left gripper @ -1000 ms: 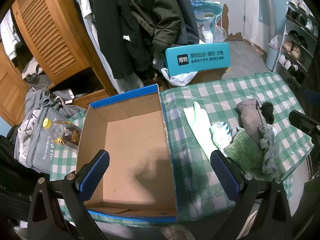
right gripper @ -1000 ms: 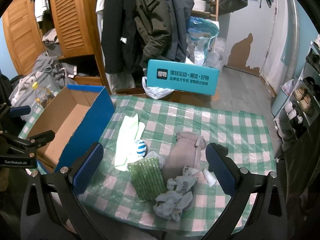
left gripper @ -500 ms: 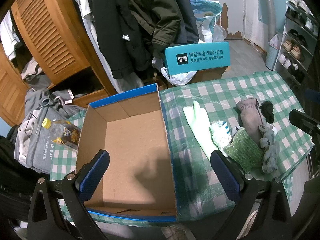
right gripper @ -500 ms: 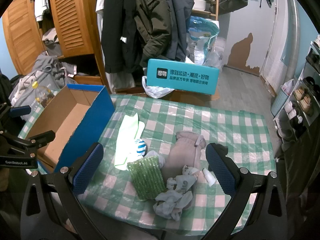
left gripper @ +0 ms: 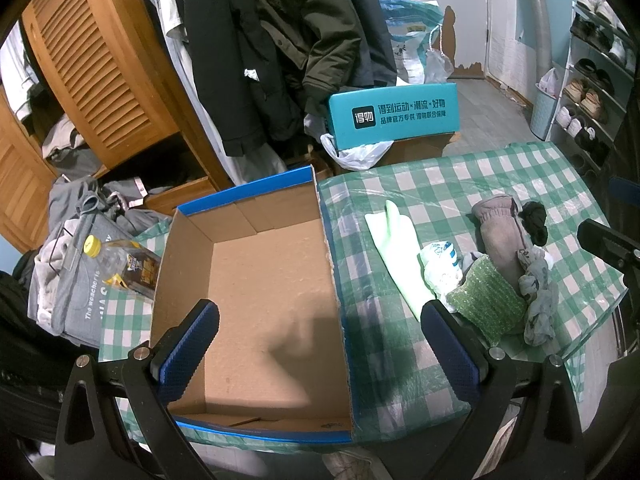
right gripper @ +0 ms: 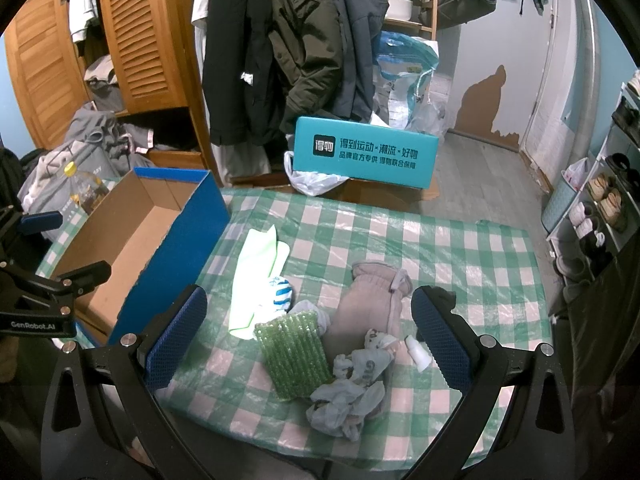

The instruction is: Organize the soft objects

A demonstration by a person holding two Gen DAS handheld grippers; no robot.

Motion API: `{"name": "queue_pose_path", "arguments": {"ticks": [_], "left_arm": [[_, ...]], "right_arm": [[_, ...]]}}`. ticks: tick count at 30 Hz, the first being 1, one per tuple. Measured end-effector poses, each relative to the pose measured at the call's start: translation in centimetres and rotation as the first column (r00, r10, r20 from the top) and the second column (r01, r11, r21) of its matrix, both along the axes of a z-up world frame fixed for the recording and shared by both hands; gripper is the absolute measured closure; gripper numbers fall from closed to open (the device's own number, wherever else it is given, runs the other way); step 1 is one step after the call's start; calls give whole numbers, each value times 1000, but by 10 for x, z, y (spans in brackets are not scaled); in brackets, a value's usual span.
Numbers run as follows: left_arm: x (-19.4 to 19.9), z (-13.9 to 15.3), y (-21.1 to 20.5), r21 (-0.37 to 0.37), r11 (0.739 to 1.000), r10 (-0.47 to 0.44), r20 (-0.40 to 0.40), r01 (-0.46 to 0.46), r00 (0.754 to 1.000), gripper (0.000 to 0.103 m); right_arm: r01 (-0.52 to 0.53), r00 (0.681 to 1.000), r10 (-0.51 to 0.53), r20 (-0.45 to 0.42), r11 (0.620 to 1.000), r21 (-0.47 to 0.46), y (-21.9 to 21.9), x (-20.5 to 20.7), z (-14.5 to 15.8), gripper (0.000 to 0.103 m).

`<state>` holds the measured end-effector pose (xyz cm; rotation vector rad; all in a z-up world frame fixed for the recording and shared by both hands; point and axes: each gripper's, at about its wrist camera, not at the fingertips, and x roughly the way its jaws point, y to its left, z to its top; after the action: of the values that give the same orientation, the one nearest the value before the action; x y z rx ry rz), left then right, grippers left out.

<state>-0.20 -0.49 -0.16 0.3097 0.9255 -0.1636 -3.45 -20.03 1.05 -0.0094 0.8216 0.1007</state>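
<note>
— Green-checked cloth covers the table (right gripper: 440,240), with coats hanging behind it and a louvred wardrobe off to one side. Has anything changed in the last second?

— Hardly anything. Compared with the earlier views, both claws hang where they were and nothing on the cloth has shifted. I'd judge the sorting has not begun.

— Start from the claws, then.

— The right gripper (right gripper: 308,332) has its jaws spread wide and holds nothing; it hovers above the pile. The left gripper (left gripper: 318,350) is just as wide and just as empty, poised over the open cardboard box (left gripper: 256,280).

— And between the right fingers?

— The green knobbly cloth (right gripper: 294,354) lies nearest, touching a crumpled grey rag (right gripper: 348,392). Just beyond are a taupe glove (right gripper: 374,300), a blue-striped sock (right gripper: 280,294) and a pale green glove (right gripper: 256,276) that reaches toward the box's blue wall.

— So the box has nothing in it?

— Its floor shows bare cardboard, so every soft piece is still out on the cloth. It looks like the right claw is best placed for the first pick.

— What can't you make out?

— A small white object (right gripper: 418,354) beside the right finger; possibly a bottle or tube, though I can't be sure. A dark bundle (left gripper: 534,218) shows behind the taupe glove in the left view only. The rag's far edge is partly cut off by the left claw's finger, and the table's near edge is hidden under both claws.
</note>
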Motion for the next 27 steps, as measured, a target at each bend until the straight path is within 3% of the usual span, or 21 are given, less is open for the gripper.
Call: {"name": "queue_pose_path", "arguments": {"ticks": [27], "left_arm": [[-2,-2,-2,-5,1000,-4,-10,4,1000,1]], "right_arm": [[8,1000,-8,-6,1000,-9,-5,0,-1,2]]}}
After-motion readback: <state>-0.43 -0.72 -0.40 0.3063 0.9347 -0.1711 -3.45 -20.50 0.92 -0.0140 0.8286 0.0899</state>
